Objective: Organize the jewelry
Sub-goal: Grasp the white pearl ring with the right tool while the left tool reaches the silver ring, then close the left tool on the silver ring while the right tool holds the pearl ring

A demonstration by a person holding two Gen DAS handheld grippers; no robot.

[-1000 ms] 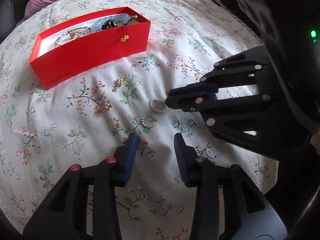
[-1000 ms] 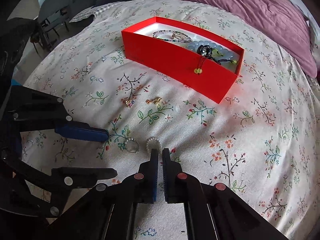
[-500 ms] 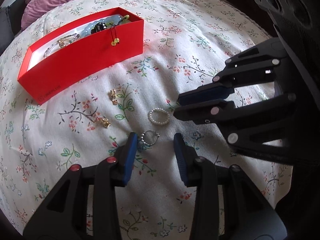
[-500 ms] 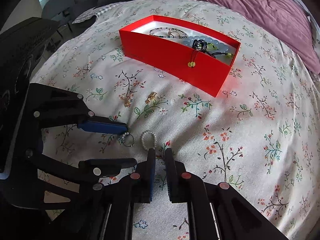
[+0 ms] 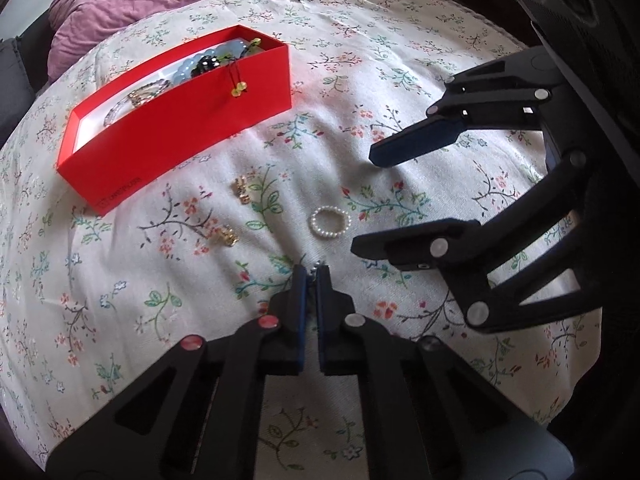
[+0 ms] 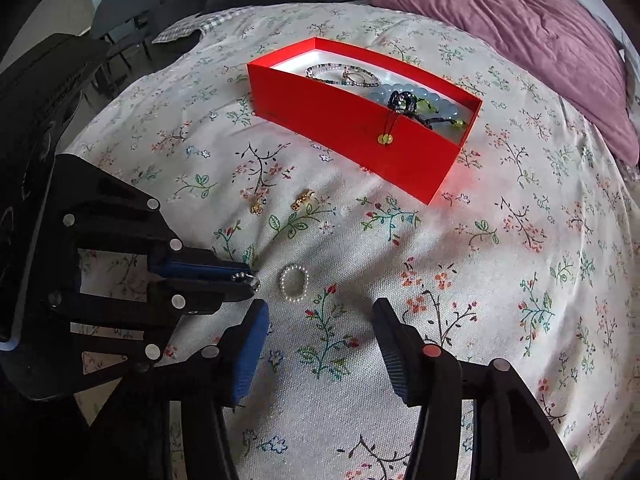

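My left gripper (image 5: 312, 274) is shut on a small silver beaded ring (image 6: 244, 277), pinched at the fingertips just above the floral bedspread. A white pearl ring (image 5: 330, 221) lies on the cloth beside it. My right gripper (image 6: 320, 312) hovers just behind the pearl ring (image 6: 294, 282); its jaws are opening, with nothing between them. Two gold earrings (image 5: 242, 190) (image 5: 226, 236) lie between the rings and the red box (image 5: 180, 140). The box holds bracelets, and a cord with yellow beads hangs over its near wall.
The red box (image 6: 352, 132) sits at the far middle of the bed. A purple duvet (image 6: 520, 32) lies bunched behind it on the right. Dark pillows and chairs (image 6: 120, 12) stand beyond the bed's far left edge. Bare bedspread extends to the right of the grippers.
My left gripper has closed on the silver beaded ring that lay between its open fingers. My right gripper, shut before, has spread its fingers. The pearl ring has not moved.
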